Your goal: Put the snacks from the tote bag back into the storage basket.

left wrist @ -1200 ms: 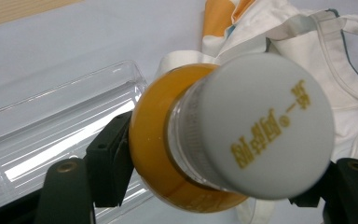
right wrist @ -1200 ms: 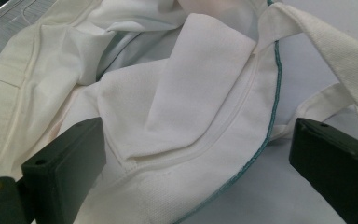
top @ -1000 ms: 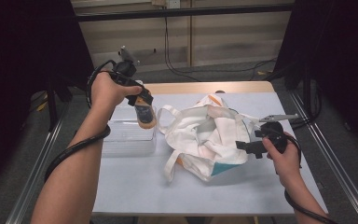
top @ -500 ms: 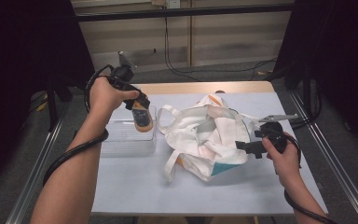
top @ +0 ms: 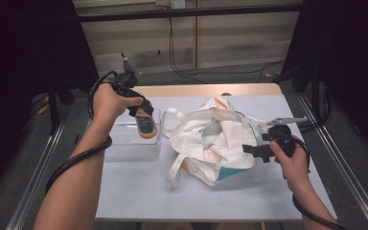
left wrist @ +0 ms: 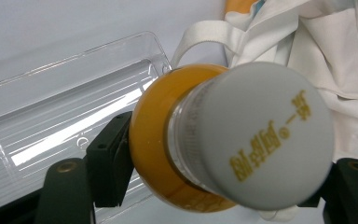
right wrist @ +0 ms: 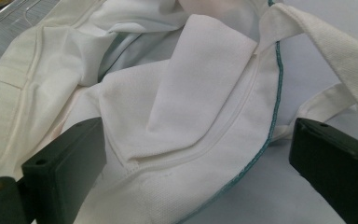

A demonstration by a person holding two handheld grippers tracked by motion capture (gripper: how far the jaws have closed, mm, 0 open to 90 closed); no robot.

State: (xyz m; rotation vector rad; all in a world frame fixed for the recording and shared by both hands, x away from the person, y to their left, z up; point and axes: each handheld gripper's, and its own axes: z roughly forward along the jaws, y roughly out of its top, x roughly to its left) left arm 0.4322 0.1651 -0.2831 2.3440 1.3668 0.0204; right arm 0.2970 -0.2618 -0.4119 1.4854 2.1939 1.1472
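Left gripper point(top: 145, 116) is gripping an orange bottle point(top: 147, 125) over the clear tray point(top: 124, 143); right gripper point(top: 249, 149) is sitting open at the tote bag point(top: 211, 141).

Bottle's white cap point(left wrist: 261, 135) is facing the left gripper's camera, jaws clamping its body, near the table's point(top: 139, 191) left edge. Bag is lying mid-table just right of the tray; right jaws are standing wide around its fabric, not pinching it.
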